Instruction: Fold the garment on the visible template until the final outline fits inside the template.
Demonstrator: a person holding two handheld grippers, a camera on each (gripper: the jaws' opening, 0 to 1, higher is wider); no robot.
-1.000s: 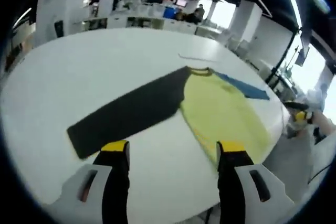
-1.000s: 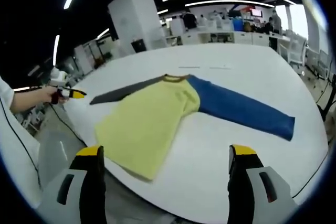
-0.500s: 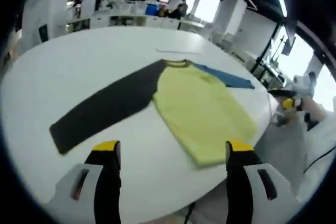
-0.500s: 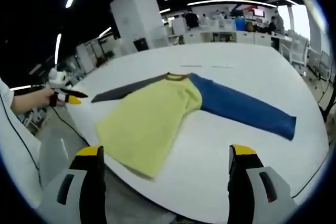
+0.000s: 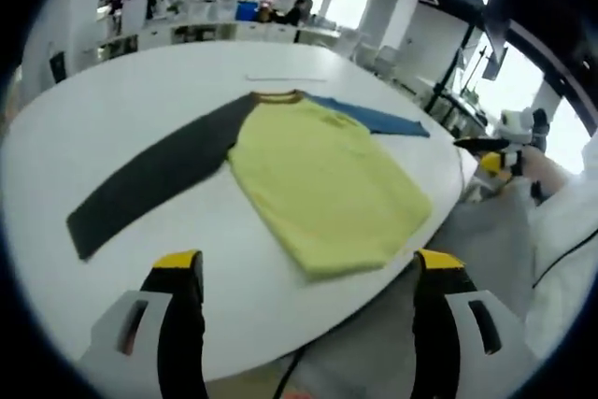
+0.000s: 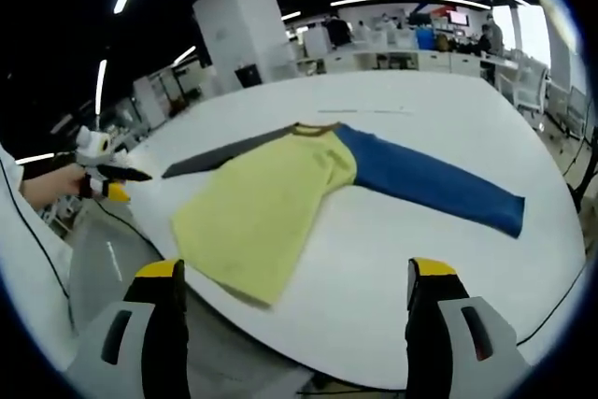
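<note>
A shirt [image 5: 322,175] lies flat on a big white table [image 5: 140,100]. It has a yellow body, one dark gray sleeve [image 5: 149,184] and one blue sleeve [image 6: 425,179]. Both sleeves are spread out wide. The bottom edge of the shirt sits right at the near edge of the table.

The left tongs [image 5: 308,273] are spread wide and hold nothing. The right tongs [image 6: 294,282] are spread wide and hold nothing too. Both hang in the air in front of the table, apart from the shirt. No fold looks started.

I think the near edge is the big risk. A pull toward the person could drag the shirt off the table. Then it would hang down and slip out of sight. A pinch that grabs only the top layer could also leave the fold lumpy.

I cannot make out a template under the shirt. Only a thin line [image 5: 285,78] shows on the table past the collar, so it is hard to judge the fit.

There is lots of bare table past the collar and beside both sleeves. Folding away from the near edge looks safest.
</note>
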